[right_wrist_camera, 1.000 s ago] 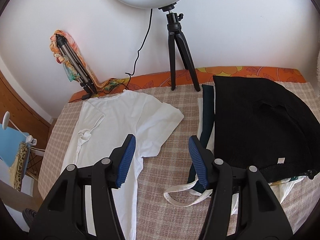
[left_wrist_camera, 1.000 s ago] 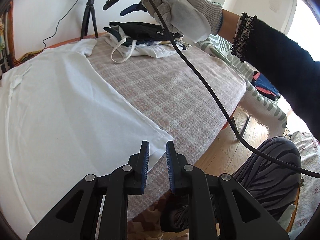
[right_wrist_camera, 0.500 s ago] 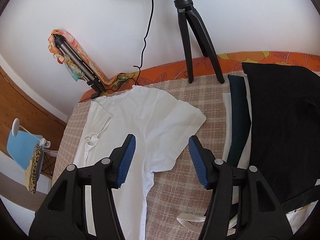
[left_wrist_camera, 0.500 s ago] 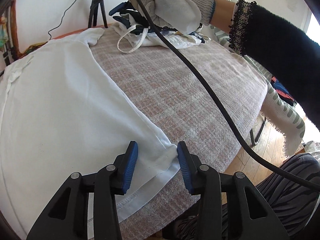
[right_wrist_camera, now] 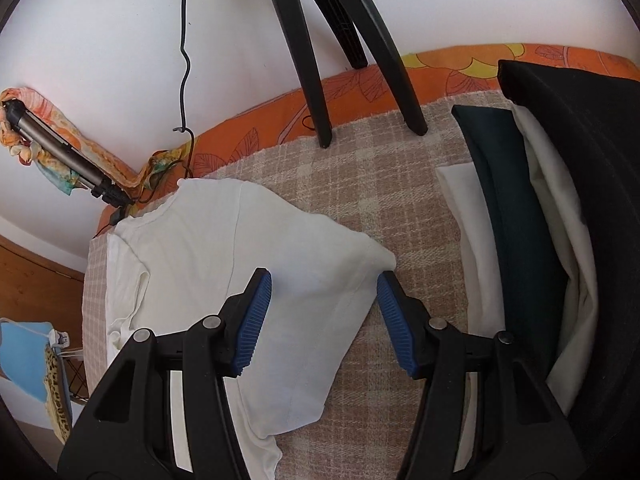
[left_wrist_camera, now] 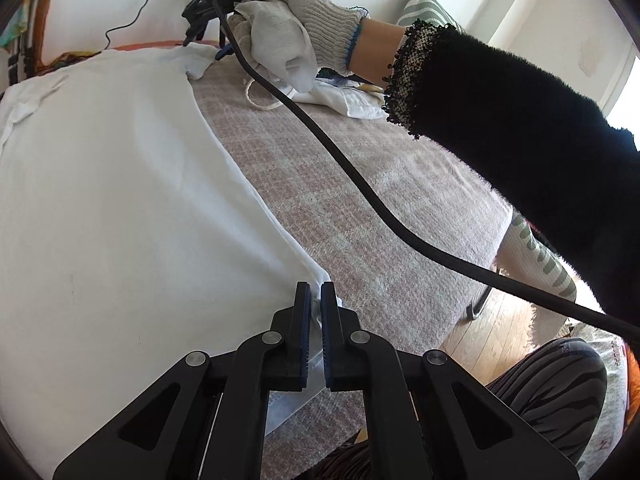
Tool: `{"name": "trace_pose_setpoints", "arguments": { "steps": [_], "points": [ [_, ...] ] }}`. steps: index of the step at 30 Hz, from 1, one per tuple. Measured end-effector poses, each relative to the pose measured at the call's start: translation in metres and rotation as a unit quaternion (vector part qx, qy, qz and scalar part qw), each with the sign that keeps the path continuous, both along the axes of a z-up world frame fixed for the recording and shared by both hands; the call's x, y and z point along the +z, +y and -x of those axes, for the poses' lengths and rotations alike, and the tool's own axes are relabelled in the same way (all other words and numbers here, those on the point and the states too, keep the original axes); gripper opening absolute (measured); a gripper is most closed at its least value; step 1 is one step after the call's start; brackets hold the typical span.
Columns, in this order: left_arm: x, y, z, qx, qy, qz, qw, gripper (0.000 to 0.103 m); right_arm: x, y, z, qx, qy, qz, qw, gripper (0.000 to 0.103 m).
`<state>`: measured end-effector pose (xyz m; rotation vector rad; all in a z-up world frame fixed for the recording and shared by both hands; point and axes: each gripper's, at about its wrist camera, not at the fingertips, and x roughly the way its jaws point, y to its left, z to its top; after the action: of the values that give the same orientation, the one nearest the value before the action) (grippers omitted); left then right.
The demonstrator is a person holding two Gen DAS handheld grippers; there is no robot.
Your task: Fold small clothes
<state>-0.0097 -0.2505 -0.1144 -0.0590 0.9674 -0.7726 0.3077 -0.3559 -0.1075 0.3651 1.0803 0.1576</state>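
Left hand-held gripper (left_wrist_camera: 315, 300): low over the near edge of the checked cover (left_wrist_camera: 360, 208), pointing toward 12 o'clock, jaws pinched together on the bottom hem corner of the white T-shirt (left_wrist_camera: 120, 200). Cloth visibly bunched between the blue pads.

Right hand-held gripper (right_wrist_camera: 324, 312): held above the far sleeve (right_wrist_camera: 320, 264) of the same shirt, jaws spread wide, one blue pad to each side of the sleeve, nothing held; contact with the cloth cannot be determined. In the left wrist view, gloved right hand (left_wrist_camera: 288, 36) seen at 12 o'clock, wrapped around the gripper body, black-sleeved forearm (left_wrist_camera: 500, 140) reaching in from 3 o'clock, black cable (left_wrist_camera: 360, 188) trailing down toward 4 o'clock.

One white T-shirt, spread flat on the cover, neckline at the far end near the wall. One pile of other clothes (right_wrist_camera: 552, 220) at 3 o'clock of the right gripper, just beside the sleeve: black piece on top, dark teal and white layers beneath. Three black tripod legs (right_wrist_camera: 312, 60) standing at 12 o'clock. One orange patterned sheet (right_wrist_camera: 360, 92) along the wall.
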Motion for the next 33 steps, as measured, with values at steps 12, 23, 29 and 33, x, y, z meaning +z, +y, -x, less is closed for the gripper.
{"name": "trace_pose_setpoints", "arguments": {
  "steps": [12,23,29,33],
  "points": [
    [0.010,0.015,-0.002,0.026,0.015,0.046,0.9985,0.003,-0.008,0.018,-0.009,0.041,-0.002,0.048,0.998,0.007],
    [0.013,0.049,0.004,0.061,0.019,0.082,0.9946,0.003,0.037,0.035,-0.004,0.028,-0.037,0.084,0.995,0.006],
    [0.017,0.079,0.013,0.073,0.008,0.098,0.9924,0.003,0.067,0.066,-0.001,0.034,-0.054,0.134,0.989,0.006],
    [0.014,0.103,0.016,0.087,0.011,0.111,0.9899,0.003,0.081,0.099,0.001,0.047,-0.062,0.181,0.980,0.006]
  ]
}}
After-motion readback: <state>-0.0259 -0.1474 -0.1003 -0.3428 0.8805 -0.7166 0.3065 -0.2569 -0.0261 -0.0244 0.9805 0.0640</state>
